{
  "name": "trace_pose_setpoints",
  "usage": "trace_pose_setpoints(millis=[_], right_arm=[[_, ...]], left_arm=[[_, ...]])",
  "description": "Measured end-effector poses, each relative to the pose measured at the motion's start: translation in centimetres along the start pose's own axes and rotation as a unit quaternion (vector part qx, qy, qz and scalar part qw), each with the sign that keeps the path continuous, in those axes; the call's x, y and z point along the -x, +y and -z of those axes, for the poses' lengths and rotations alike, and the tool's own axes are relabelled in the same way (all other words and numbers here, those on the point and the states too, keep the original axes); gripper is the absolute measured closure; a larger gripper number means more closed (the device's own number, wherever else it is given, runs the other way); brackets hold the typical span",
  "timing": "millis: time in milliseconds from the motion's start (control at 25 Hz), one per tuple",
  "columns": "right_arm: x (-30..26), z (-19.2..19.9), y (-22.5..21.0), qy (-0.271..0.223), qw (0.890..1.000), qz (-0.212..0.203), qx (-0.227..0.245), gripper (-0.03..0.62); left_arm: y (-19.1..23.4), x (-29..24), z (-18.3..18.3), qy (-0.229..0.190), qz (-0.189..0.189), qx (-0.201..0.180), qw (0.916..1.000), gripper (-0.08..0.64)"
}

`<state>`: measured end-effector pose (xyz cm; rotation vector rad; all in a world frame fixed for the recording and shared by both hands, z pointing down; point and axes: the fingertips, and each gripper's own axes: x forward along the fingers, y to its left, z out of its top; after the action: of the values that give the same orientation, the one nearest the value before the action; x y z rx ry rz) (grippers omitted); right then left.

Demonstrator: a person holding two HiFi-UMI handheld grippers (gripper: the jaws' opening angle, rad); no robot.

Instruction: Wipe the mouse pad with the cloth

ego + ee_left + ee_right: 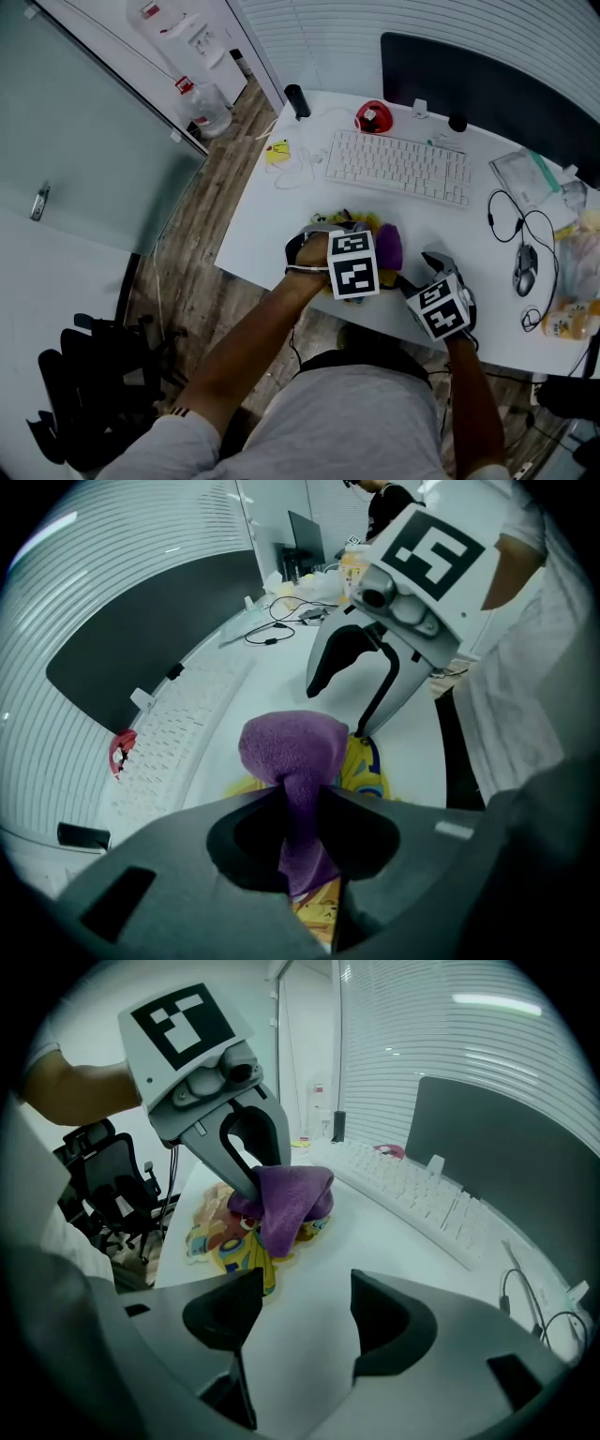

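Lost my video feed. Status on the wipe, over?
Left gripper shut on purple cloth, cloth draped on the mouse pad. Right gripper open, empty, beside the pad. Keyboard stands apart; nothing in the way.

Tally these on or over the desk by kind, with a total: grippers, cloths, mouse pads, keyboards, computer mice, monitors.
2 grippers: left gripper, right gripper
1 purple cloth
1 mouse pad
1 keyboard
1 computer mouse
1 monitor
Total: 7
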<state>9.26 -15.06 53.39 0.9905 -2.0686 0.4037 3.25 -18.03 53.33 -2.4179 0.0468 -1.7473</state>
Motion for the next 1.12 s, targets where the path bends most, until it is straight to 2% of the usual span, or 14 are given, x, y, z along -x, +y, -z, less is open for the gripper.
trace_pose_setpoints(millis=[280, 720, 1120], right_arm=[[-0.8, 0.4, 0.5, 0.004, 1.0, -0.008, 0.004, 0.339], [-0.8, 0.5, 0.4, 0.006, 1.0, -0.013, -0.01, 0.339], [-0.7, 0.6, 0.4, 0.006, 1.0, -0.01, -0.013, 0.339]], left_arm=[[-0.7, -1.6, -0.6, 0.007, 0.018, 0.0, 0.9998, 0.476], [-0.8, -2.1, -0.2, -0.003, 0.022, 0.007, 0.9997, 0.476], [-0.4, -1.0, 4.2, 0.006, 0.012, 0.03, 0.9994, 0.476]])
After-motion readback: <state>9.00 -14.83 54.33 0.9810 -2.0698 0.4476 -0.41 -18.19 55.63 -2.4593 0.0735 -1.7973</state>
